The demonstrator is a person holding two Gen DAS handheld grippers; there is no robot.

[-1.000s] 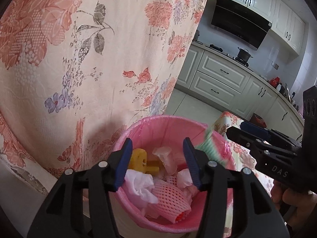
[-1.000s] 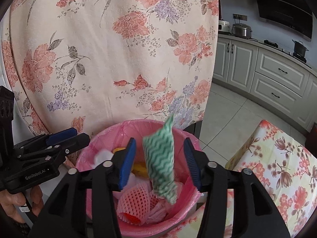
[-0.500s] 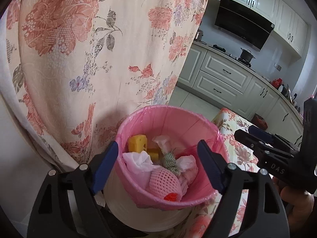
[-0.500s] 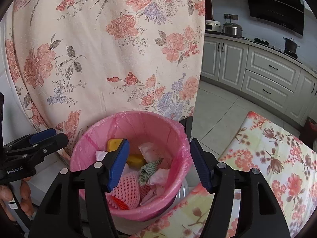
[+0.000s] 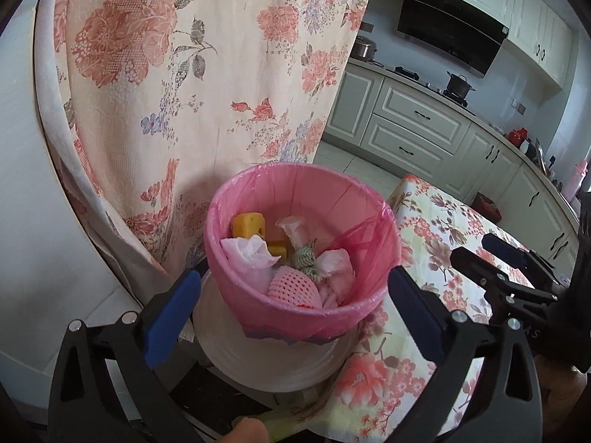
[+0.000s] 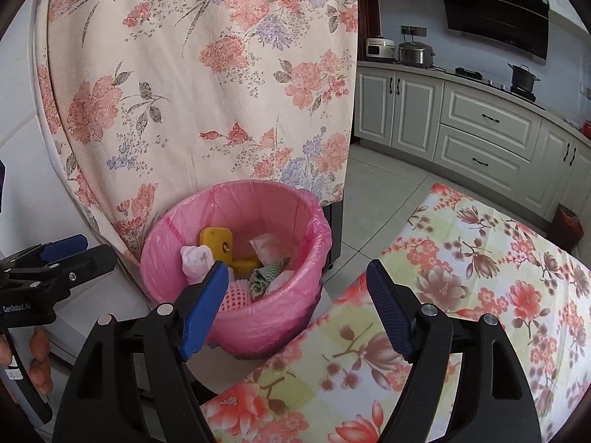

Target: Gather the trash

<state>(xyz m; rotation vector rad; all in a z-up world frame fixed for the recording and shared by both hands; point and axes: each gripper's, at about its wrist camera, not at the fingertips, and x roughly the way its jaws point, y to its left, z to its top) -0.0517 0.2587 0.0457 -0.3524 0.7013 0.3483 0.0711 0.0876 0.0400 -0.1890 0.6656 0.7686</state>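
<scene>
A round bin (image 5: pixel 303 336) lined with a pink bag (image 5: pixel 373 229) stands on the floor between a hanging floral cloth (image 5: pixel 192 74) and the corner of a table under a flowered tablecloth (image 6: pixel 461 295). The bag's edge is folded over the rim and falls down the outside, so only the pale lower wall of the bin shows beneath it. Inside lies the collected trash: a yellow sponge block (image 6: pixel 216 241) with a hole in it toward the back, a crumpled white tissue (image 5: pixel 248 254) to its left, a pink foam fruit net (image 5: pixel 293 288) at the near side, and — in the middle, wedged among more wadded paper — a green-and-white zigzag cloth (image 5: pixel 306 260), bunched up and resting on the heap. The left gripper (image 5: pixel 291 313) points down at a slant toward the bin, its blue pads standing on either side of the bin's near rim without touching it; its jaws are opening and hold nothing. The right gripper (image 6: pixel 295 306) hangs over the table corner just beside the bin, tilted downward likewise — its jaws are also opening, with nothing between them. Each gripper shows at the edge of the other's view, held in a hand (image 6: pixel 37 361).
</scene>
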